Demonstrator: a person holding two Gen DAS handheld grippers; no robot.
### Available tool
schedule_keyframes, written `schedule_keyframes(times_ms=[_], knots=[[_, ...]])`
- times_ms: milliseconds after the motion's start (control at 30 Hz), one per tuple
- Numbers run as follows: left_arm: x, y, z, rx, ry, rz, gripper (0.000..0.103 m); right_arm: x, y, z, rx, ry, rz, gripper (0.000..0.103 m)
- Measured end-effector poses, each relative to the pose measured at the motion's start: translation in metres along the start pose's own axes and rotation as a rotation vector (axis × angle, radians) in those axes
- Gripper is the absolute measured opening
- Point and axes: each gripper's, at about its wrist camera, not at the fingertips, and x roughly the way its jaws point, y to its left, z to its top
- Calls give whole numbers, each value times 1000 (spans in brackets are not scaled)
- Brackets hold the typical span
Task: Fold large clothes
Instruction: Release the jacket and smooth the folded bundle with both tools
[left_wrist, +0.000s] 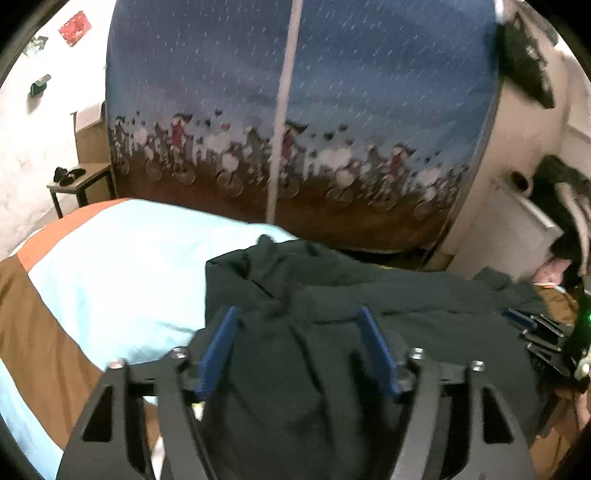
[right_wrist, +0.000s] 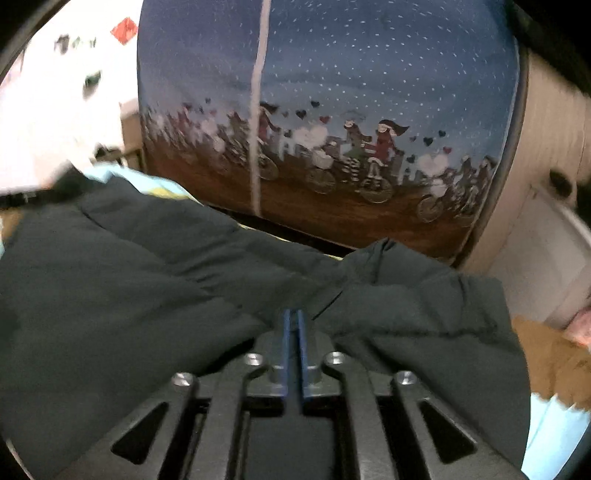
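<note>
A large dark green garment (left_wrist: 424, 314) lies crumpled on the bed, bunched into soft folds. My left gripper (left_wrist: 297, 312) hovers just over it with its blue pads (left_wrist: 221, 343) wide apart; cloth lies below and between them, but neither pad presses on it. In the right wrist view the same garment (right_wrist: 129, 277) fills the lower frame. My right gripper (right_wrist: 294, 314) has its blue pads almost together, and creases in the cloth run to its tips. The right gripper (left_wrist: 532, 328) also shows at the right edge of the left wrist view, low on the garment.
The bed cover (left_wrist: 122, 266) is light blue with brown and orange bands. Behind the bed stands a fabric wardrobe (left_wrist: 332, 110), blue with a bicycle print. A small dark side table (left_wrist: 79, 181) is at the far left, and a white cabinet (left_wrist: 517, 225) at the right.
</note>
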Motion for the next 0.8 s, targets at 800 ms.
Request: schedule_keyframes(times_ms=[800], knots=[[36, -49, -55, 204, 84, 125, 99, -9, 19, -17, 30, 61, -11, 103]])
